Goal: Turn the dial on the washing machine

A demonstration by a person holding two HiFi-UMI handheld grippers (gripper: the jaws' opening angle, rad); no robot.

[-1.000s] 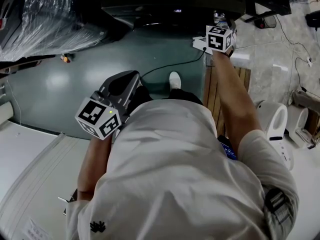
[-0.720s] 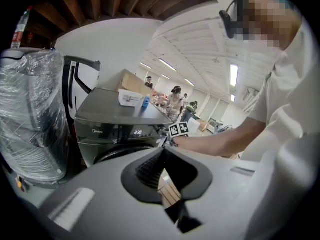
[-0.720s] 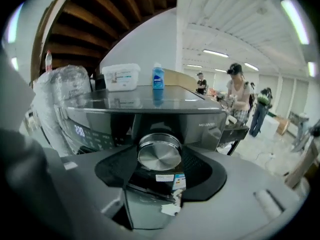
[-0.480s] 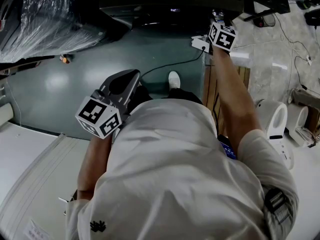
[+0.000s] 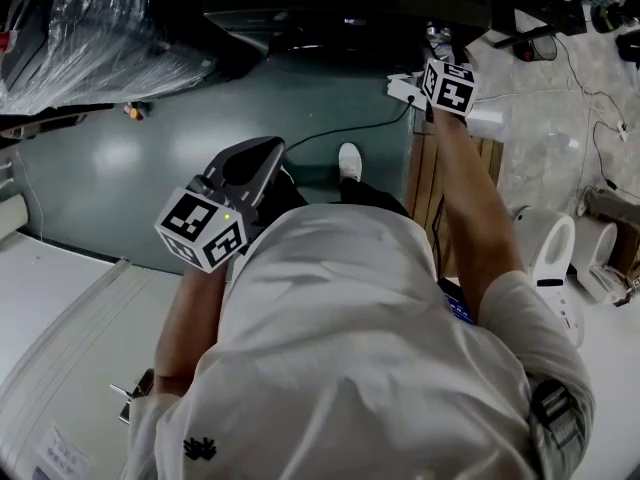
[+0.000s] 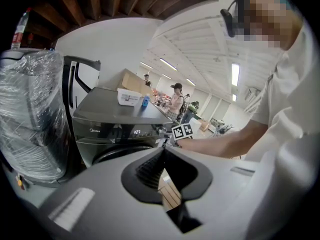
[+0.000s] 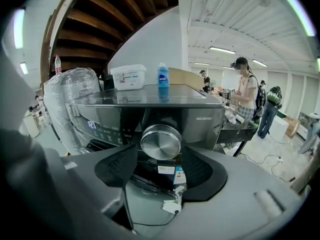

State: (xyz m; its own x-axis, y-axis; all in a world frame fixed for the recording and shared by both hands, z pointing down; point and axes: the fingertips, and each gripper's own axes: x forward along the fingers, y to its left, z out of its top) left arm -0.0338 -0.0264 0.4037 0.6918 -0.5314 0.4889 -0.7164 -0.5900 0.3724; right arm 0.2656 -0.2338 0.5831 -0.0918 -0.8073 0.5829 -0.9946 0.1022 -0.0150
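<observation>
Dial (image 7: 161, 142): round, brushed metal, on the front panel of the washing machine (image 7: 200, 119), to the right of the lit display (image 7: 93, 125). In the right gripper view it sits centred ahead of my right claw (image 7: 161, 159). Jaws spread apart, gripping nothing. A gap shows between the dial's rim and each pad, about alike on both sides. I cannot tell whether the pad tips reach as far as the dial's face.

Machine top: a white tub (image 7: 128, 77) and a blue bottle (image 7: 163, 75) stand near the front edge, above the dial and apart from the claw. A plastic-wrapped bundle (image 7: 65, 99) stands close beside the machine's left side.

Head view: my right arm is stretched forward to the dark machine front, above a wooden pallet (image 5: 425, 183). My left claw (image 6: 164, 154) is held back by my hip over the green floor (image 5: 120, 158), well apart from the machine. Its jaws are together, tips meeting. A black cable (image 5: 340, 133) lies across the open floor between.
</observation>
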